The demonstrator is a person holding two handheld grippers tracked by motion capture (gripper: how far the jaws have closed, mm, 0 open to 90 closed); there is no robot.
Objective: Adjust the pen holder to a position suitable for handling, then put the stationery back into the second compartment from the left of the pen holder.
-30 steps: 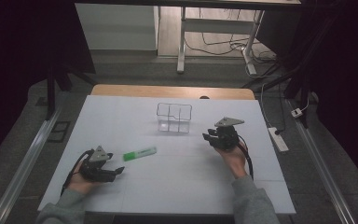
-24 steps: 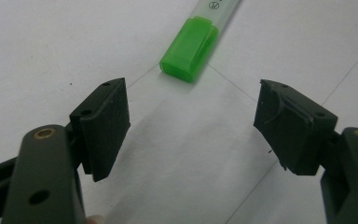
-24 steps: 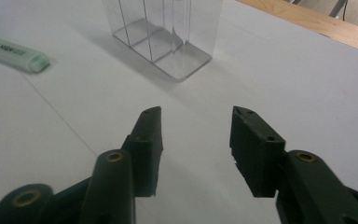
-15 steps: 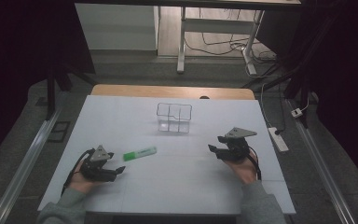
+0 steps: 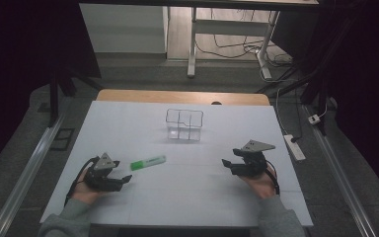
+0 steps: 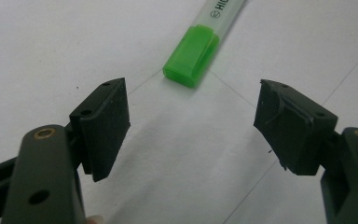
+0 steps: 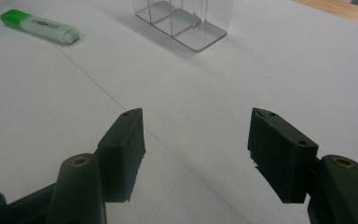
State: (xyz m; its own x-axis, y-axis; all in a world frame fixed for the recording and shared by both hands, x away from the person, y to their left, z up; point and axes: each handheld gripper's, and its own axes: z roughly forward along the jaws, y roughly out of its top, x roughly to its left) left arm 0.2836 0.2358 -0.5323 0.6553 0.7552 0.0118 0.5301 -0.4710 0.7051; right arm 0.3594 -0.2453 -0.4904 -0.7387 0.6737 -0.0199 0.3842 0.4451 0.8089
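Highlighter (image 5: 148, 162) lies flat on the worktop (image 5: 187, 197) toward its left edge, green cap pointing at the left gripper (image 5: 123, 179), whose jaws stand apart and empty just short of it, likely lined up for a grab. Right gripper (image 5: 228, 164) rests near the right edge, its jaws having just been opening, nothing between them. Clear organizer (image 5: 184, 124) waits near the far edge.

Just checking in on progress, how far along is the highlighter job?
Nothing looks done: the green highlighter lies on the table, the clear organizer empty. In hand: left tongs open, facing its cap. Right tongs have just been opening, empty. Left: grasping and placing it.
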